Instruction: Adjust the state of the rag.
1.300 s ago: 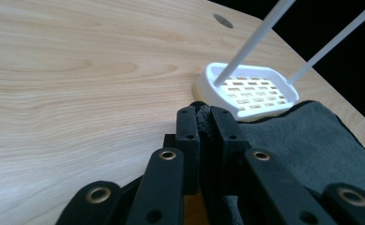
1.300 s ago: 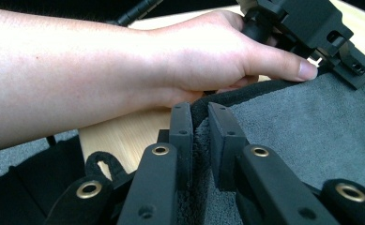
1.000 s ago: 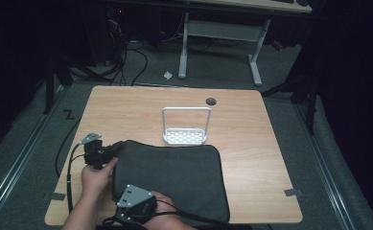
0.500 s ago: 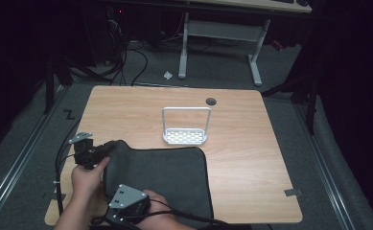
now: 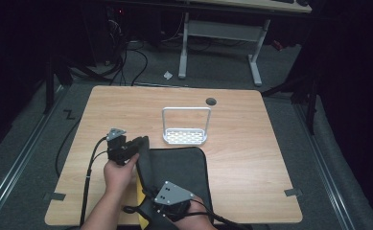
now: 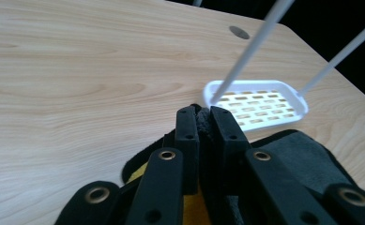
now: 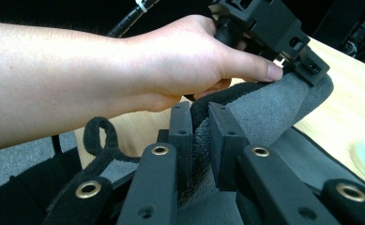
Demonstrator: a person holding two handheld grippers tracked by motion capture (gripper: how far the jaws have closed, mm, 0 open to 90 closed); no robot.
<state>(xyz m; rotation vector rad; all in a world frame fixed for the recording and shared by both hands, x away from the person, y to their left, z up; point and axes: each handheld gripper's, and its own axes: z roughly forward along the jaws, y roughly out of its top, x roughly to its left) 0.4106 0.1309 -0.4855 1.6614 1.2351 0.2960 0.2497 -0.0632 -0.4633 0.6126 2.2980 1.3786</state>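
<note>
On the light wooden tabletop (image 5: 126,108) lies a dark grey suede-like cloth with a yellow underside (image 5: 179,165), its left edge lifted and folded over near the person's side. The left gripper (image 5: 137,145) has its fingers (image 6: 187,136) clenched on that raised edge; the left hand (image 5: 119,173) holds it. The right gripper (image 7: 199,123) pinches the same edge nearer the front, fingers (image 7: 224,136) closed on the grey fabric. Just beyond the cloth stands a white perforated plastic tray with a tall wire handle (image 5: 185,136). No readable writing shows on any of these.

Cloth (image 5: 179,167) edge now folded rightward.
</note>
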